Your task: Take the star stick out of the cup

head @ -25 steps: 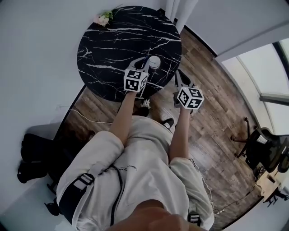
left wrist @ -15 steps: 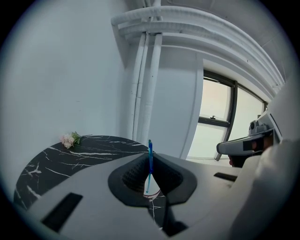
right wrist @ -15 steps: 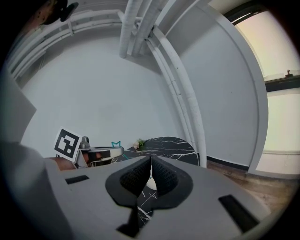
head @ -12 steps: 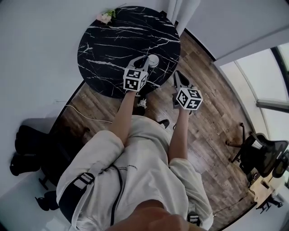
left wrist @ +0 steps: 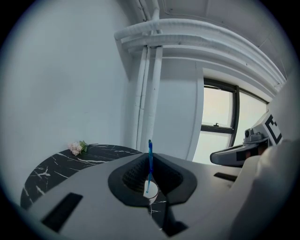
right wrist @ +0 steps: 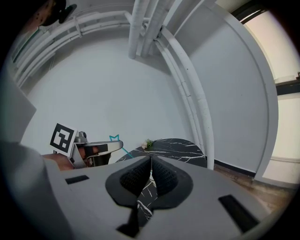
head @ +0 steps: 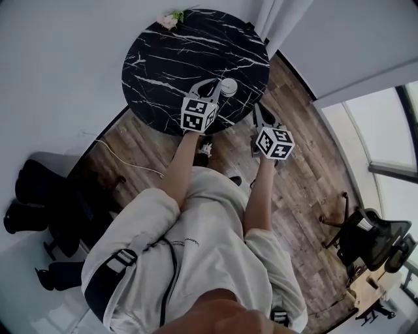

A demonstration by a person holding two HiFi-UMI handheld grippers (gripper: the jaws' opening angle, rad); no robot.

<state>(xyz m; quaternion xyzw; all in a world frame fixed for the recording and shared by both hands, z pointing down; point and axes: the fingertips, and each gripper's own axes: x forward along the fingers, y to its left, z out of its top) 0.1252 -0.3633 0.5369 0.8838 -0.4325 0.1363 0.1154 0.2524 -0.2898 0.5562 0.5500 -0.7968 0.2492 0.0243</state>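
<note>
**A:** What does the view from above show?

**B:** A person in a pale short-sleeved shirt stands on a brown wood-plank floor at the edge of a round black marble table with white veins. Both forearms reach forward, each hand holding a two-jaw gripper. A small bunch of pink flowers lies at the far rim of the table.

**A:** Where is the task's thing?

**B:** A small white cup stands on the near right part of the table. The left gripper is over the table just beside the cup. In the left gripper view, a thin blue star stick stands upright between the two dark ribbed pads. Its lower end shows against the cup's white opening below the jaws. I cannot tell whether the tip is inside the cup or just above it.

**A:** So the left gripper has it?

**B:** Yes. Its jaws are pressed together on the stick's shaft. The right gripper view confirms this from the side: the outlined star head rises above the left gripper and the shaft slants down below it.

**A:** And the right gripper?

**B:** The right gripper is off the table's near right edge, over the floor. Its jaws are closed against each other with nothing between them, and they point towards the table.
</note>
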